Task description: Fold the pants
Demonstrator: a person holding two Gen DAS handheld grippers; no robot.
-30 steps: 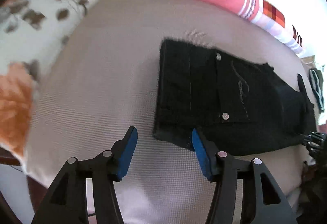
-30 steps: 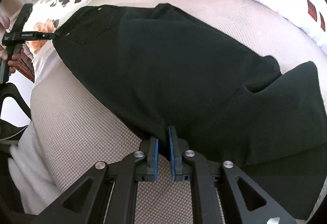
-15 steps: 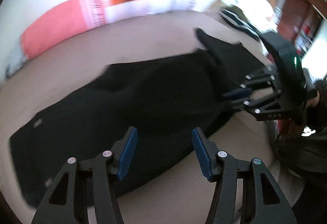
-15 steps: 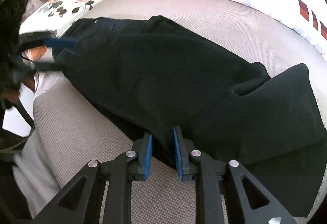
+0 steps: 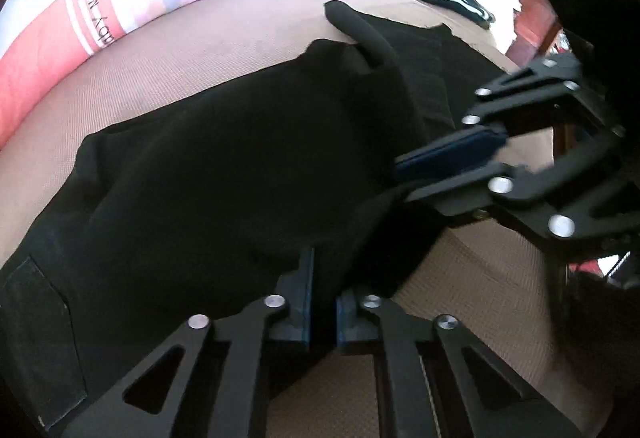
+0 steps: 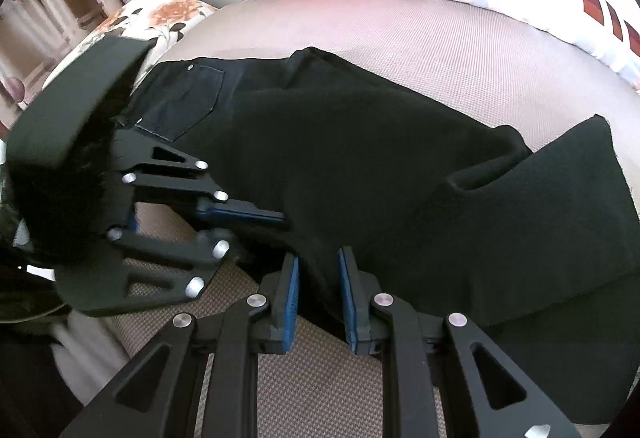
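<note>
Black cotton pants point(image 5: 240, 166) on beige woven mattress point(image 5: 200, 50); left gripper point(image 5: 322, 302) nipped on near edge; right gripper point(image 6: 318, 290) loosely part-open astride same edge; close firmly before lifting.

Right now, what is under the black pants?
The black pants lie on a beige woven cushion, which shows all around them. Both the left gripper and right gripper are at their near edge. Anything beneath the fabric itself is covered.
</note>
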